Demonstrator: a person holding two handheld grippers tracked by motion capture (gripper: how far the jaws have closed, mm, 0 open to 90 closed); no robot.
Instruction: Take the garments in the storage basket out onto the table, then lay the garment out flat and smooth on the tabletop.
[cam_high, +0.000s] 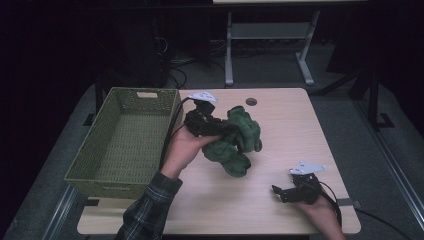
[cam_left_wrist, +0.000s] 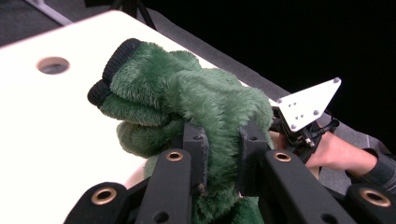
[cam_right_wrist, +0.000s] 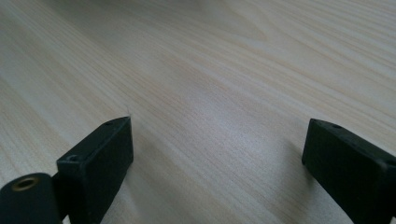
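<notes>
A fuzzy green plush toy with dark cuffed ends lies near the middle of the pale wooden table. My left gripper is shut on a fold of the plush; in the left gripper view its jaws pinch the green plush toy at my left gripper. Near the table's front right corner rests my right gripper, its jaws pointing left. In the right gripper view my right gripper stands open with bare table between its fingers.
A green woven basket sits along the table's left side, with nothing visible inside. A round cable hole marks the far middle of the table. A metal-legged bench stands on the floor behind.
</notes>
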